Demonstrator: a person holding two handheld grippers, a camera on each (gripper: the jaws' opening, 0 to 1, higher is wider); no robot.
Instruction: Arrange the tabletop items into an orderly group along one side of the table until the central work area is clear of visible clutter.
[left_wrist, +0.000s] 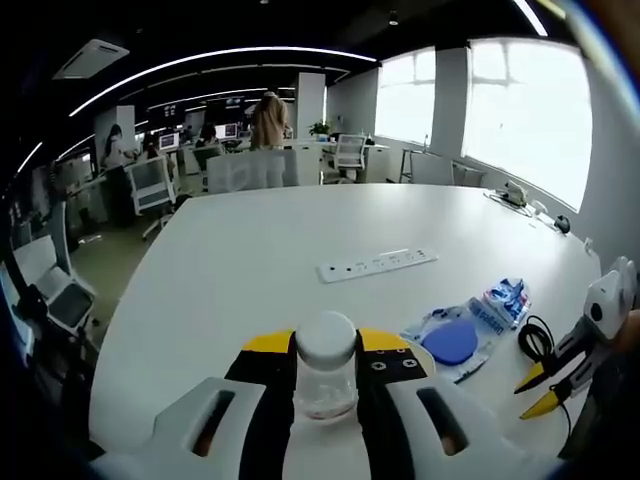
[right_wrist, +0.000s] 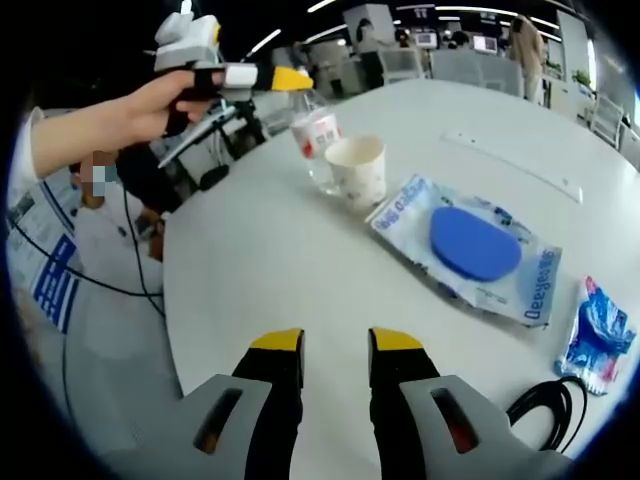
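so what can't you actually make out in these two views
- Bottle, left gripper view: base hidden between its own gripper's jaws.
- Paper cup, right gripper view: contents not visible.
- Black cable, right gripper view: cut off by the edge.
- Blue packet: print too small.

White table (right_wrist: 250, 270), blue disc (right_wrist: 475, 243), yellow-tipped black right claw (right_wrist: 335, 345).
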